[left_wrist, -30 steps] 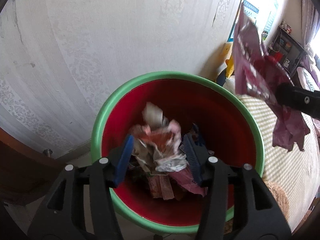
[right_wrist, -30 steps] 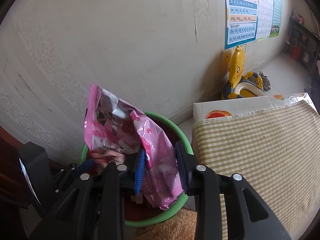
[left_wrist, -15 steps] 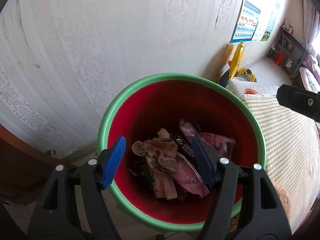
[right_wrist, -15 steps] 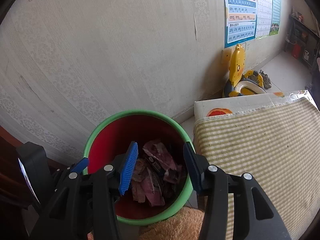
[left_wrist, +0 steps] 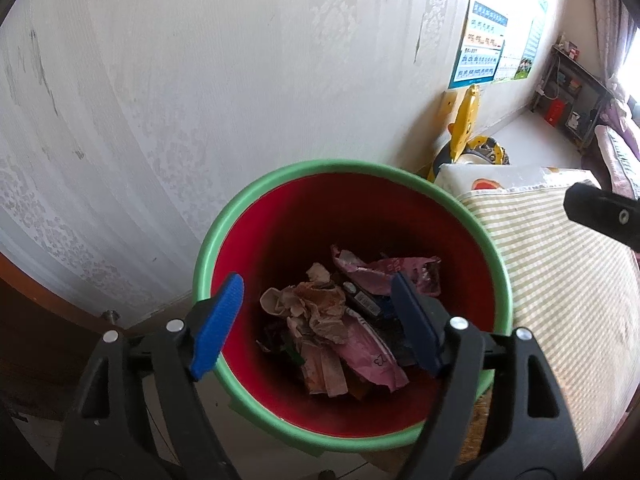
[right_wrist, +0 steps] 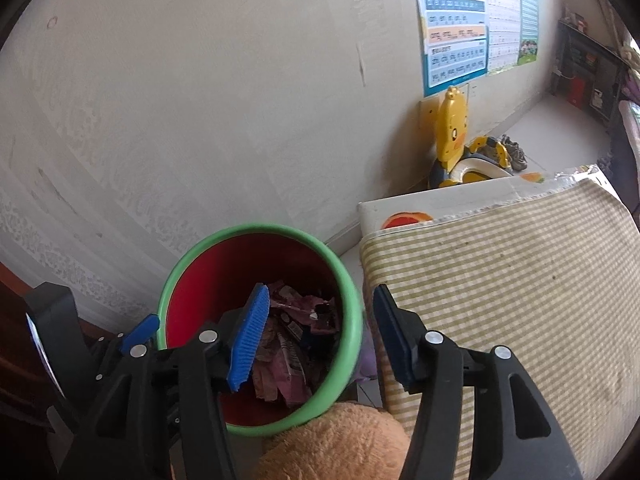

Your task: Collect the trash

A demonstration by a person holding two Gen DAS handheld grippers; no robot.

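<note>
The red bin with the green rim (left_wrist: 352, 168) occupies the lower centre of the left wrist view. The left gripper (left_wrist: 320, 322) hangs directly over the bin's mouth and points steeply down into it. Its jaws have just been opening and now stand wide apart. Nothing is between the blue pads (left_wrist: 218, 324). This placement suits a drop: anything let go here falls straight into the bin.

The trash (left_wrist: 340, 320) lies at the bottom of the bin. It consists of a crumpled brownish paper wad (left_wrist: 316, 304), a pink foil wrapper (left_wrist: 384, 270) behind it, and further pink packets and dark scraps underneath. All of it sits well below the rim.

In the right wrist view the right gripper (right_wrist: 320, 332) is at the lower centre of the frame. Its jaws have also just been opening and stand apart with nothing between them. One pad is over the bin's opening; the other is over the gap between the bin and the checked yellow-green cloth (right_wrist: 520, 280) at the right of the frame. The rim passes between the two pads. The wrapper's release therefore appears complete.

A tan plush item (right_wrist: 340, 440) at the bottom edge touches the bin's near wall. A yellow duck-shaped potty (right_wrist: 456, 140) stands by the wall at the upper right, beneath a poster (right_wrist: 456, 20).
</note>
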